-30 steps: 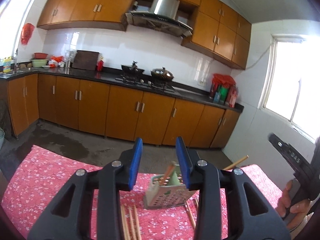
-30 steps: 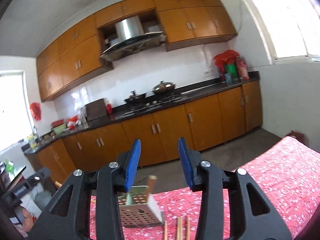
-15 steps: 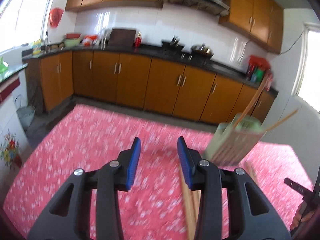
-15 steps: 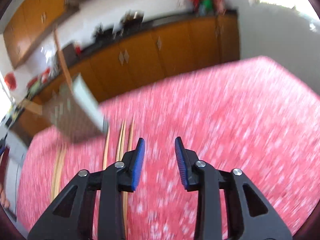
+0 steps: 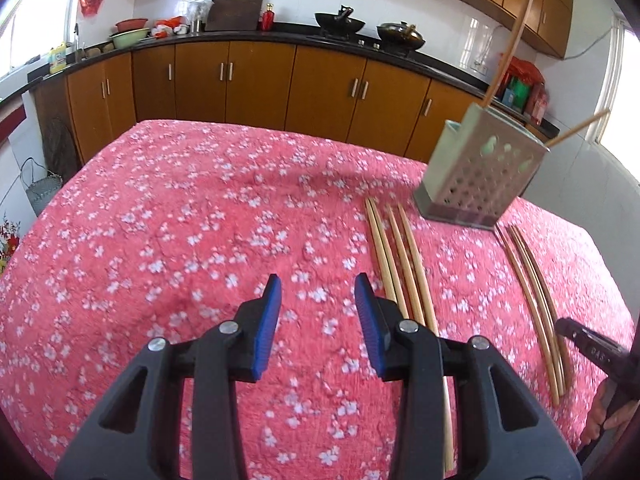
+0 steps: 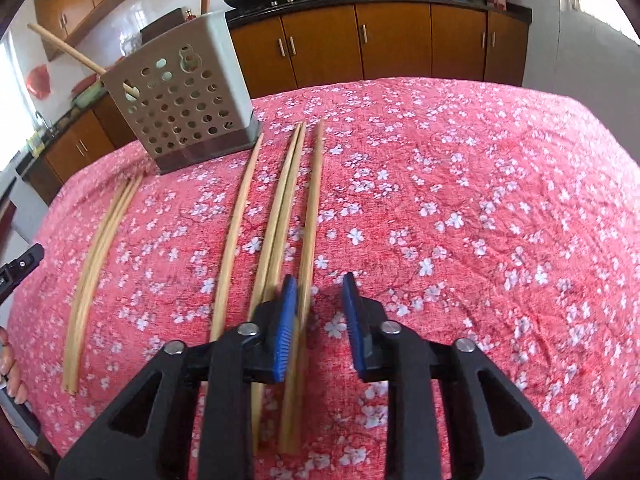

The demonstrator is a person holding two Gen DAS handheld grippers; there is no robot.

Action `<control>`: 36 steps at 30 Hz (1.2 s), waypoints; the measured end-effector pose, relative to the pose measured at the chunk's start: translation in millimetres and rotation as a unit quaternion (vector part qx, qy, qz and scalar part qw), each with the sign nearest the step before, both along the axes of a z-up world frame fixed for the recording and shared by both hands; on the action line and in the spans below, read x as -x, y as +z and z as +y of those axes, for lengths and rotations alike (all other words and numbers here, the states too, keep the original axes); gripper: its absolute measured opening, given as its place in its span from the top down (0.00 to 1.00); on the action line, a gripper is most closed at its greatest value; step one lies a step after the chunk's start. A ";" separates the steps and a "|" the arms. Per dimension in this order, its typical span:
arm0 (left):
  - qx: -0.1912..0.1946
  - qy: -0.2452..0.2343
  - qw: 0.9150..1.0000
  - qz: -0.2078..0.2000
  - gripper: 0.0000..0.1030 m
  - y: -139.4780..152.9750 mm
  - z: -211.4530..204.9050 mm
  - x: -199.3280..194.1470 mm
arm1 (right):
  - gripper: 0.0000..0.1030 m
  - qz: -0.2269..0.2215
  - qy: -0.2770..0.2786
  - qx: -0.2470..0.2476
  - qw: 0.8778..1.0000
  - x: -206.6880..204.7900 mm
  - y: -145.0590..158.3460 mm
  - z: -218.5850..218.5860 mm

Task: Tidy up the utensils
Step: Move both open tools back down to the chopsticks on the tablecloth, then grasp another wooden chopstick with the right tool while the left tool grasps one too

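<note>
Because the chopsticks are lying loose on the red floral tablecloth [image 5: 168, 216] rather than standing in the perforated utensil holder [image 6: 180, 100], I am hovering both tools low over the cloth, and I judge that I am lining up for a pick. My right gripper [image 6: 316, 320] is sitting with its jaws gaping wide and empty, just right of the group of four chopsticks [image 6: 280, 216], whose rightmost stick is running under my left blue pad. My left gripper [image 5: 318, 320] is likewise spread wide and gripping nothing, with that same group just to its right in the left wrist view. A second bundle of chopsticks [image 6: 96, 256] is lying well apart on the other side of the holder. Every stick is stretching its long axis from near to far, its far end pointing toward the holder at the far side of the table. The holder is standing upright, already carrying two chopsticks [image 5: 508, 44] that are leaning out of its top at splayed angles.
</note>
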State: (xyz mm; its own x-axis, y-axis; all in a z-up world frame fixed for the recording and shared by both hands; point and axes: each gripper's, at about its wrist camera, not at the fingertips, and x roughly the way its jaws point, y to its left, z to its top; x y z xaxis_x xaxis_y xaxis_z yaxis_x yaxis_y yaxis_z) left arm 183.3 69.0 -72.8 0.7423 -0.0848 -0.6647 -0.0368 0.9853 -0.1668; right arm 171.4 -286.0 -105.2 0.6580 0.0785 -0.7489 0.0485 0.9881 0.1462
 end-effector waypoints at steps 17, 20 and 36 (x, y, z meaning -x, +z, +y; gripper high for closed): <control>0.005 -0.025 1.000 0.012 0.62 -9.7 -9.4 7.3 | 0.92 0.002 -0.057 0.011 0.998 -2.1 -0.4 -29.1; 0.007 -0.030 0.999 0.012 0.62 -10.2 -9.8 9.3 | 0.92 0.003 -0.077 -0.020 0.997 -2.6 -1.3 -50.1; 0.021 -0.045 0.999 0.010 0.62 -11.8 -11.1 24.3 | 0.92 -0.002 -0.078 0.003 0.997 8.4 -0.2 -49.1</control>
